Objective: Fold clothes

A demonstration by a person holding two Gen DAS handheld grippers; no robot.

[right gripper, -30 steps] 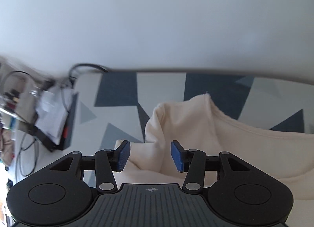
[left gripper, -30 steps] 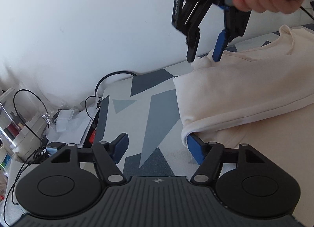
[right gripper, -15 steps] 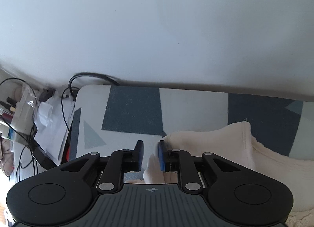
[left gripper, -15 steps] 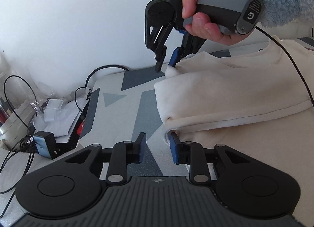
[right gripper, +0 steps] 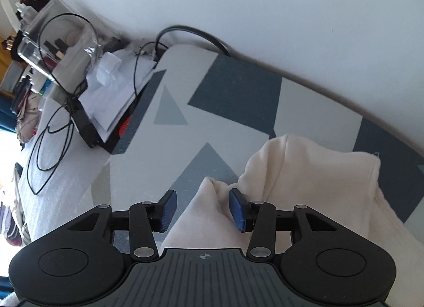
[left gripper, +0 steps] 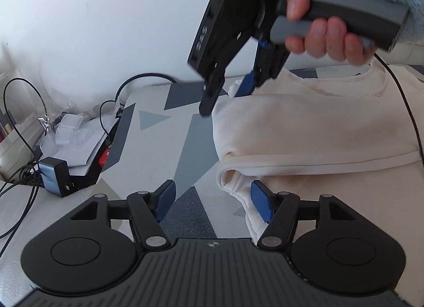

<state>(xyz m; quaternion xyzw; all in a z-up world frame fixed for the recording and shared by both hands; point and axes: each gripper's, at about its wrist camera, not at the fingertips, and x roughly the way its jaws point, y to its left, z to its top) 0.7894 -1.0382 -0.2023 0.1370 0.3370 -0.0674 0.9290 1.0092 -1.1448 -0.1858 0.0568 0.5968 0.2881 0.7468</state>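
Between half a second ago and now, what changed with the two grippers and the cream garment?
Both grippers had pinched the folded edge of the cream knit garment; now both are opening. The left gripper stands wide beside the near fold corner, and the right gripper has released the far corner, with cloth lying loose between its jaws. The right wrist also rolled. The garment stays folded on the grey patterned mat.

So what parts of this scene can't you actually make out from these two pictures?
- Cream garment: the left wrist view's right edge cuts it off, so its full shape is unknown.
- Garment in the right wrist view: the tongs' body covers its near part.
- Right tongs: motion-blurred in the left wrist view; opening, so fabric contact is unclear.
- Clutter beside the patterned mat: too small and blurred to identify.
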